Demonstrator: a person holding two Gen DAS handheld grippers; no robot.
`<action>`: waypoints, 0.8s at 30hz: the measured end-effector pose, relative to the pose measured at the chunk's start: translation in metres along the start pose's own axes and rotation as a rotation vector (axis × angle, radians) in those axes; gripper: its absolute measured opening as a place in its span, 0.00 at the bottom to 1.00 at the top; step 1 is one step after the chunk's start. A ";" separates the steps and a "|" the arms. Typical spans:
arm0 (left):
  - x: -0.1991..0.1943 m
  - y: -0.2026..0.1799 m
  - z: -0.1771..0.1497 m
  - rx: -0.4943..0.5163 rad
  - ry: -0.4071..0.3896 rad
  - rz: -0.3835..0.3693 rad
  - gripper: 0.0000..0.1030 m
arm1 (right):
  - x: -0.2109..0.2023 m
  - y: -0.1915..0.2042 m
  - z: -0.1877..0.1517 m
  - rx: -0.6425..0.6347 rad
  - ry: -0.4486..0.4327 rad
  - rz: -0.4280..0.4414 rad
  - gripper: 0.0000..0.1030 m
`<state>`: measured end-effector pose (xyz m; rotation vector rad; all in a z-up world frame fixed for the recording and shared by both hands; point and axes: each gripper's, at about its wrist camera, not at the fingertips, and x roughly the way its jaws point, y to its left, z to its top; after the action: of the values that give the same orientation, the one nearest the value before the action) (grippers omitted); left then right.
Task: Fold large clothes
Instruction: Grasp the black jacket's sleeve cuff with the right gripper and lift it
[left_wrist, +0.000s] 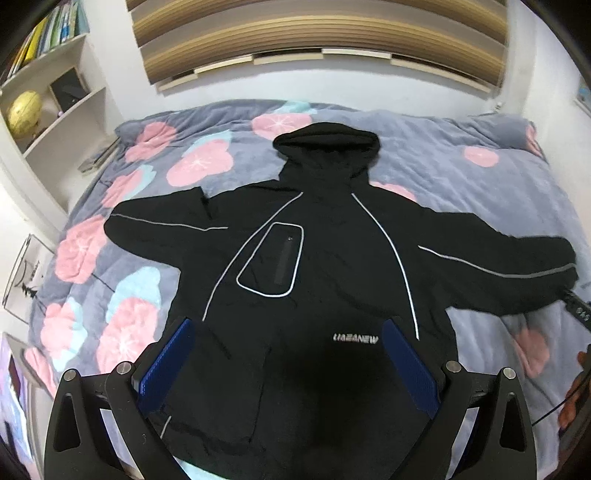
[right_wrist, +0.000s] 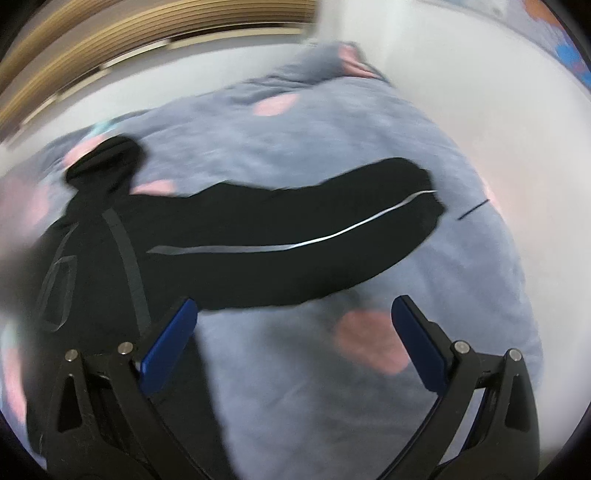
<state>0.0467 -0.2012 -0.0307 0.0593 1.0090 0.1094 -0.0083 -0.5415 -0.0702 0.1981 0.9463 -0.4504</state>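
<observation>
A black hooded jacket with thin silver piping lies flat, front up, on the bed, hood toward the wall and both sleeves spread out. My left gripper is open above the jacket's lower hem, blue pads wide apart, holding nothing. My right gripper is open above the bedspread just below the jacket's right sleeve, which stretches out to the right. The right wrist view is blurred. The jacket's body shows at its left.
The bed carries a grey-blue bedspread with pink and teal flowers. A white shelf with books and a yellow globe stands at the left. A wooden slatted headboard is on the far wall. A dark remote lies near the right sleeve.
</observation>
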 end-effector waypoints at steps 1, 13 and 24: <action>0.006 -0.001 0.003 -0.012 0.007 0.004 0.98 | 0.013 -0.022 0.009 0.033 -0.008 -0.007 1.00; 0.057 -0.057 0.022 0.035 0.107 0.005 0.98 | 0.123 -0.155 0.053 0.315 0.073 0.158 0.67; 0.074 -0.103 0.030 0.145 0.135 0.000 0.98 | 0.169 -0.144 0.057 0.324 0.101 0.231 0.51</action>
<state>0.1177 -0.2948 -0.0871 0.1866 1.1512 0.0401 0.0527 -0.7375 -0.1707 0.6229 0.9327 -0.3800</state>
